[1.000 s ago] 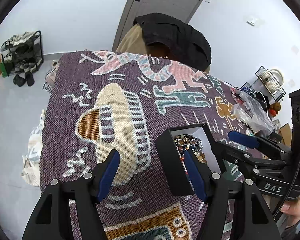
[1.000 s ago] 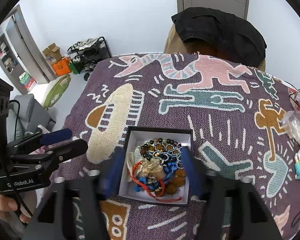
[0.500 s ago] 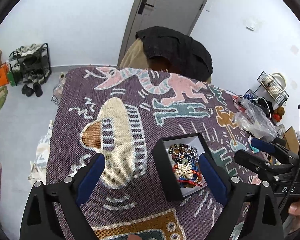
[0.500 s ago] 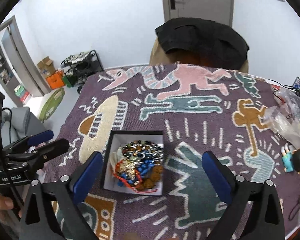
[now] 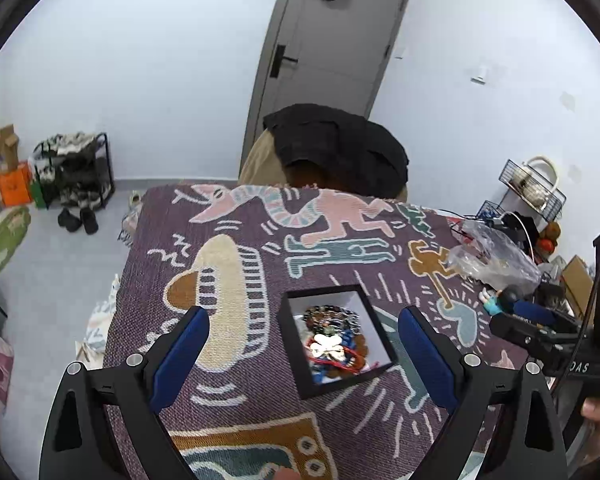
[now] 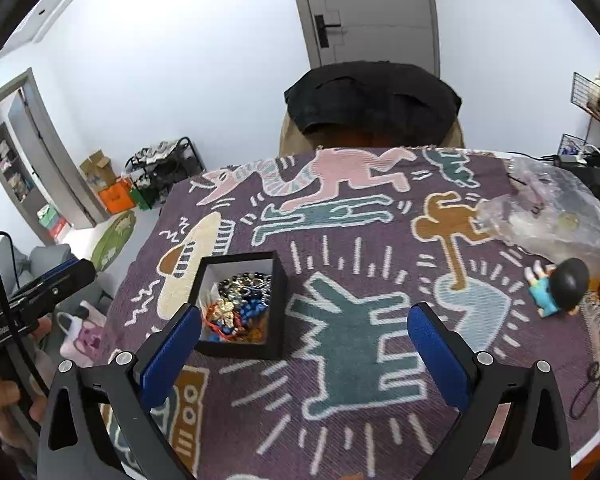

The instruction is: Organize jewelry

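Left wrist view: the left tool [image 5: 304, 344] is seen released, its blue pads spread wide, and the small square black box with a white lining [image 5: 337, 340], filled with mixed bead jewelry [image 5: 332, 344], is framed between them on the purple patterned woven cloth covering the surface [image 5: 228, 400], untouched. In the right wrist view the right tool [image 6: 304, 332] is likewise released, the box lying just ahead of its left pad

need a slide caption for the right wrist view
Open right tool above a patterned blanket, with a black box of jewelry to its left.
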Demonstrator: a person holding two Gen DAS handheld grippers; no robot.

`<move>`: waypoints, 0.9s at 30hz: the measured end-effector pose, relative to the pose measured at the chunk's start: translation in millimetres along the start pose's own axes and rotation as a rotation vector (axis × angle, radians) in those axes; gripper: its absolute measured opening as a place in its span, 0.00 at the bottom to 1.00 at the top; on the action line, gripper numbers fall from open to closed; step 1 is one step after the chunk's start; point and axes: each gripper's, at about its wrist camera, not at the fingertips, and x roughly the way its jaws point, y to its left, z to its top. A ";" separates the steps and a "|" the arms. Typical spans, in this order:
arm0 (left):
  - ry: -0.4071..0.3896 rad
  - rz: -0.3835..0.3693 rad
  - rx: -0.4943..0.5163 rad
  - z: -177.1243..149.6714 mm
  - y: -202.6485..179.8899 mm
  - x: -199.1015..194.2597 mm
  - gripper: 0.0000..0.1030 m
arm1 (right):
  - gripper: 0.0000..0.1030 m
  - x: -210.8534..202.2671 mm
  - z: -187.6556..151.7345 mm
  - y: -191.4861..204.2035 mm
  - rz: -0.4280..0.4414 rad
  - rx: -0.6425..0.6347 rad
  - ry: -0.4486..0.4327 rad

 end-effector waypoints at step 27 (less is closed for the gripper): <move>-0.225 0.122 0.139 -64.3 -74.3 -85.9 1.00 | 1.00 -128.5 -76.9 -18.7 -0.018 -0.043 -0.292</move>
